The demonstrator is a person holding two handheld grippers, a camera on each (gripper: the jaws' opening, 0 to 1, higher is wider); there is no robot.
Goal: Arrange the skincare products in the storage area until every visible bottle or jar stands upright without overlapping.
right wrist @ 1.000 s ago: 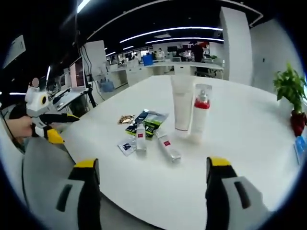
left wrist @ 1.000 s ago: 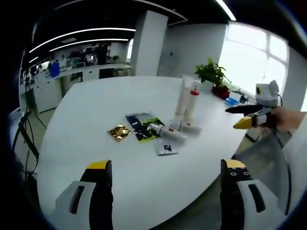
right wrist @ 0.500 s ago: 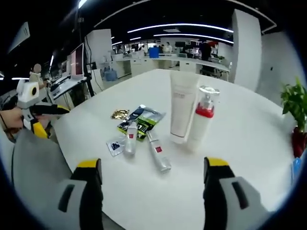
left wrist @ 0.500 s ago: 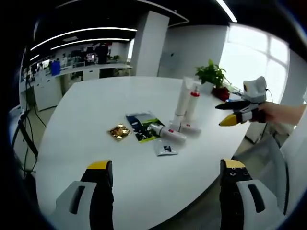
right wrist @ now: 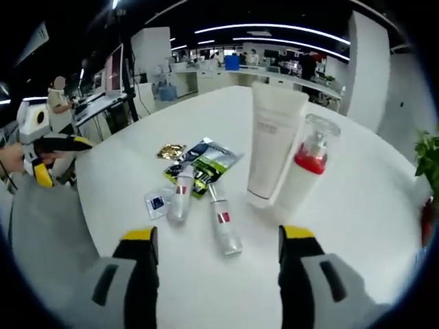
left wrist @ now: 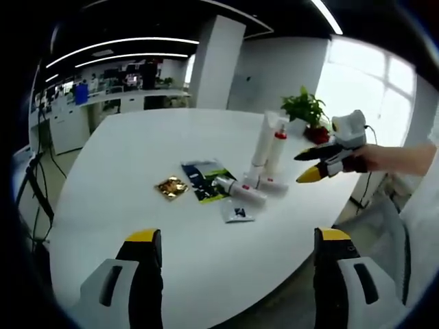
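On the round white bench (right wrist: 384,205), the right gripper view shows at centre frame a tall white tube (right wrist: 274,147) and a red-collared pump bottle (right wrist: 305,171) standing upright, with two small white bottles (right wrist: 180,201) lying flat beside foil sachets (right wrist: 206,161). The right gripper (right wrist: 217,255) hangs empty at the bottom, jaws spread. The left gripper view adds a potted green plant (left wrist: 305,110) upper right; the left gripper (left wrist: 236,255) is likewise spread and empty.

**Hidden, cut off or illegible**

Print on the tall white squeeze tube (right wrist: 276,140) and on the two small white bottles lying flat (right wrist: 180,201) (right wrist: 224,227) is too small to be read. The green and black sachet (right wrist: 208,163) is partly covered by those bottles. The potted green plant (right wrist: 429,155) is cut by the right gripper view's edge.
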